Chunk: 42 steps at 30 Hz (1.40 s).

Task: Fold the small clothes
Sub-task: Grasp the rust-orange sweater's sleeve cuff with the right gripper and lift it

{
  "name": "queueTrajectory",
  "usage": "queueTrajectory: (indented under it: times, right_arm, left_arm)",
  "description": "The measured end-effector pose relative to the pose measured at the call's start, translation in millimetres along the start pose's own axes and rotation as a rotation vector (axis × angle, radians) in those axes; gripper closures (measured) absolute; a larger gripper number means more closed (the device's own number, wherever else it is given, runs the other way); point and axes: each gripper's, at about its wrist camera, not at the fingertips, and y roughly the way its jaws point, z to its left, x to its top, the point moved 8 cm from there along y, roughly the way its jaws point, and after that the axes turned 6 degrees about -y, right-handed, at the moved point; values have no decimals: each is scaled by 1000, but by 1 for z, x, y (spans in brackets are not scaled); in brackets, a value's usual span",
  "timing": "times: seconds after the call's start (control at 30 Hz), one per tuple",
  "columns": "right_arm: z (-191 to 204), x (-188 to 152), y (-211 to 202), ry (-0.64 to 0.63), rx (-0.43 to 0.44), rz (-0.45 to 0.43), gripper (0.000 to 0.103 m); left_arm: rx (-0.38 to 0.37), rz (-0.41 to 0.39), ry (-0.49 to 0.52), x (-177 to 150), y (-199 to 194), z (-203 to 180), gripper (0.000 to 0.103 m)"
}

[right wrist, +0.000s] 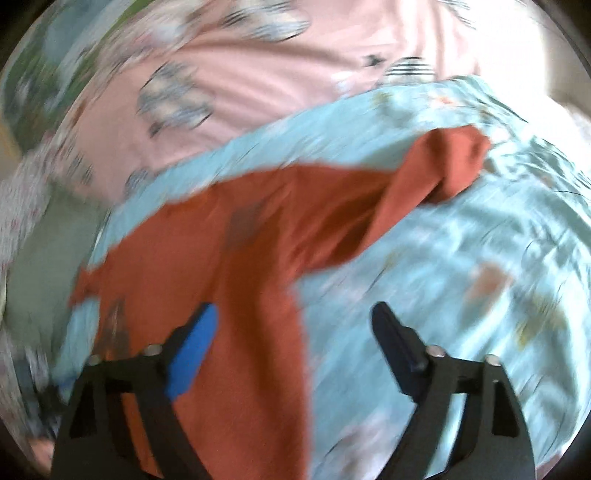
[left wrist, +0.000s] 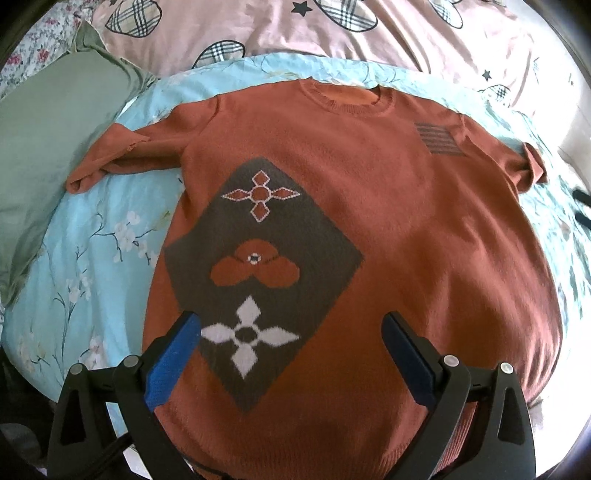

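Rust-orange knitted sweater (left wrist: 369, 221) lies flat, face up, on a blue floral sheet (left wrist: 92, 258); the left gripper (left wrist: 291, 350) hovers spread above its hem. Right view, blurred: right gripper (right wrist: 295, 343) spread, empty, near the sweater's side edge. Folding seems unstarted; next, probably grasp a sleeve (right wrist: 443, 166).

1. A home bedroom: a bed spread with a light blue floral sheet (left wrist: 92, 258).
2. Upper frame: a pink quilt (left wrist: 369, 33) with plaid hearts.
3. Left: a green pillow (left wrist: 48, 147).
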Motion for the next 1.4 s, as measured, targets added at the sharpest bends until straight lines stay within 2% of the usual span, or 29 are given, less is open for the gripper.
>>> queueTrajectory:
  times: [0.1, 0.2, 0.33, 0.47, 0.57, 0.7, 0.77, 0.83, 0.87, 0.93, 0.97, 1.03, 1.1, 1.27, 1.4]
  right_arm:
    - [-62, 54, 16, 119, -84, -47, 35]
    - [-120, 106, 38, 219, -156, -79, 38]
    - [-178, 155, 65, 292, -241, -75, 41]
    - [-215, 182, 103, 322, -325, -35, 41]
    - [-237, 185, 128, 384, -352, 22, 41]
    - [-253, 185, 156, 381, -366, 70, 42]
    - [-254, 187, 160, 340, -389, 71, 55]
    - [-250, 189, 158, 288, -398, 62, 85]
    - [-244, 190, 156, 280, -377, 50, 90]
    - [-224, 193, 150, 269, -290, 3, 92]
    - [-203, 195, 143, 240, -220, -32, 92]
    - [-162, 196, 134, 181, -140, -59, 92]
    - [-103, 190, 129, 124, -12, -66, 92]
    - [35, 170, 138, 11, 242, -33, 92]
    - [157, 136, 154, -104, 434, 17, 92]
  left_arm:
    - [-6, 12, 6, 2, 5, -4, 4]
    - [-4, 27, 11, 5, 11, -8, 4]
    - [-1, 56, 12, 10, 27, -13, 3]
    - [0, 98, 17, 13, 45, -21, 3]
    - [2, 123, 30, 16, 57, -27, 3]
    - [-2, 138, 39, 21, 67, -33, 3]
    - [-6, 140, 41, 24, 70, -36, 3]
    - [-17, 136, 40, 28, 72, -39, 3]
    - [-25, 135, 39, 29, 73, -40, 3]
    - [-36, 135, 39, 31, 73, -43, 3]
    - [-44, 131, 41, 30, 72, -44, 3]
    - [-52, 123, 46, 27, 68, -48, 3]
    - [-58, 117, 47, 26, 65, -49, 3]
    - [-84, 84, 13, 25, 50, -41, 3]
    - [-119, 74, -40, 25, 40, -31, 3]
